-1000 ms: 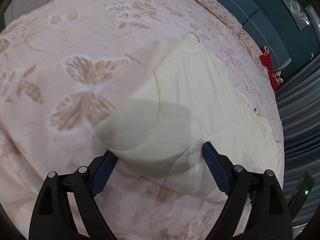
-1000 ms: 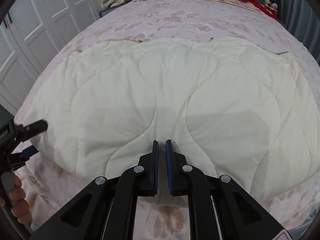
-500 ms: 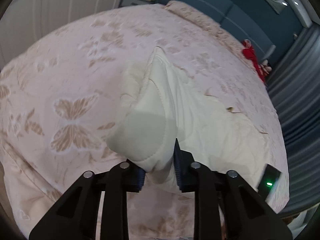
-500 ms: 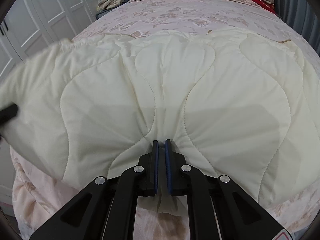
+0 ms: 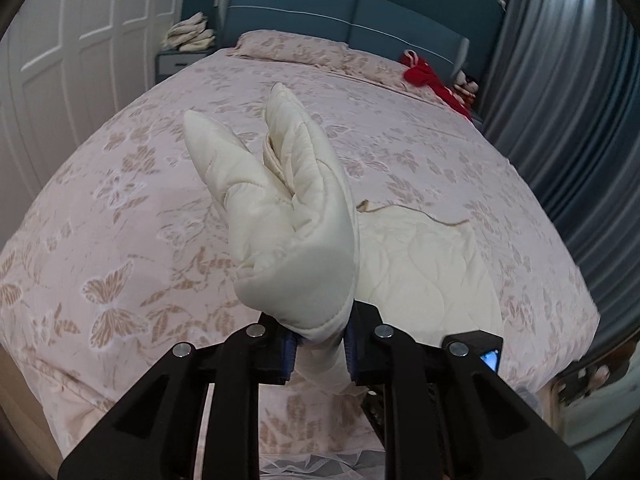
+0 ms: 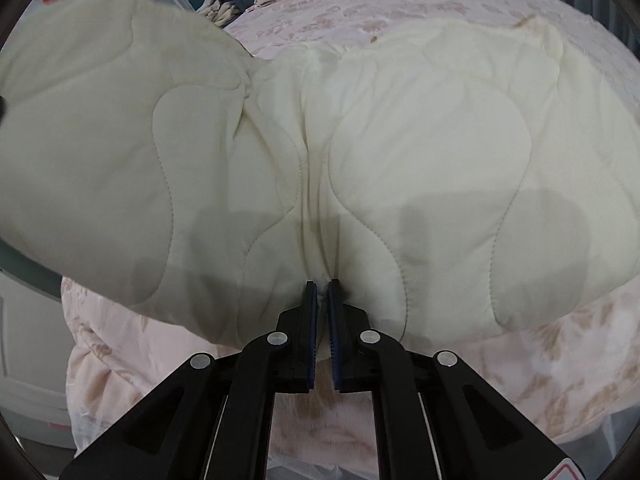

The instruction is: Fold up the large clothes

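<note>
- Quilt (image 5: 296,216): cream, wavy stitched lines.
- Bedspread (image 5: 120,208): pale pink, tan butterflies and leaves.
- Headboard (image 5: 340,20): blue-teal.
- Curtain (image 5: 568,100): grey-blue.
- Wardrobe (image 5: 80,40): white.
- Cloth (image 5: 428,80) by the pillows: red.
- Gripper pads (image 6: 334,320): blue.

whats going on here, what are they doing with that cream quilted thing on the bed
A person with a gripper in each hand is folding a cream quilted cover on a bed with a pink butterfly spread. The left gripper has just closed on one bunched corner, which stands raised above the bed. The right gripper is shut on the cover's near edge. The rest of the cover lies flat on the bed, so the fold is not finished.
</note>
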The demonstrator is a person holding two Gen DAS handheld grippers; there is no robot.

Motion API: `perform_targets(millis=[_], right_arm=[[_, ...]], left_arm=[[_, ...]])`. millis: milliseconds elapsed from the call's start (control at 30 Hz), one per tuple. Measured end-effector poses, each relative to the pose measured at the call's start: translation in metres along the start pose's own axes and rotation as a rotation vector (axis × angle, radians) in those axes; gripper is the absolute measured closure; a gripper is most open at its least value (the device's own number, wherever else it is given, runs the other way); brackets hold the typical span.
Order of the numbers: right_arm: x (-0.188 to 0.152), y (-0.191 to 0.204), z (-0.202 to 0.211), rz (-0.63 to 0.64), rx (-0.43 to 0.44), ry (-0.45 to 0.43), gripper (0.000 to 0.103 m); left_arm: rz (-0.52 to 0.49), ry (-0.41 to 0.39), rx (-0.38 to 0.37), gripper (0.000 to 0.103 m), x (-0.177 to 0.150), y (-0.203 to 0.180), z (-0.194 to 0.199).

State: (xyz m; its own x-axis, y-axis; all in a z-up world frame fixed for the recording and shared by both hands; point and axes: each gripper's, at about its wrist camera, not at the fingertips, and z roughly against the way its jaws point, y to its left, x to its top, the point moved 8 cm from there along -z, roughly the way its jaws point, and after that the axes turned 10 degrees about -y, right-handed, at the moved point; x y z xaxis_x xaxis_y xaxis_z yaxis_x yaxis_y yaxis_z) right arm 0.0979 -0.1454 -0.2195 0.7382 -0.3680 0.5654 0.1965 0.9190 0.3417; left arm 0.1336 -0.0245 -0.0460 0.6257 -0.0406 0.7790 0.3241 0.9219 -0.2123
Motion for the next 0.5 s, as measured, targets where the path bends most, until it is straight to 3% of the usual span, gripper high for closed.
perform_targets(millis=[167, 233, 500], right_arm=[[0.002, -0.005, 0.011, -0.037, 0.049, -0.001, 0.098], [0.003, -0.015, 0.033, -0.042, 0.052, -0.029, 0.098], [-0.006, -0.101, 0.11, -0.094, -0.092, -0.086, 0.095]], left_arm=[[-0.106, 0.006, -0.034, 0.085, -0.001, -0.047, -0.006], [-0.144, 0.014, -0.054, 0.085, -0.002, -0.069, -0.014], [-0.232, 0.111, -0.129, 0.086, -0.028, -0.146, -0.065]])
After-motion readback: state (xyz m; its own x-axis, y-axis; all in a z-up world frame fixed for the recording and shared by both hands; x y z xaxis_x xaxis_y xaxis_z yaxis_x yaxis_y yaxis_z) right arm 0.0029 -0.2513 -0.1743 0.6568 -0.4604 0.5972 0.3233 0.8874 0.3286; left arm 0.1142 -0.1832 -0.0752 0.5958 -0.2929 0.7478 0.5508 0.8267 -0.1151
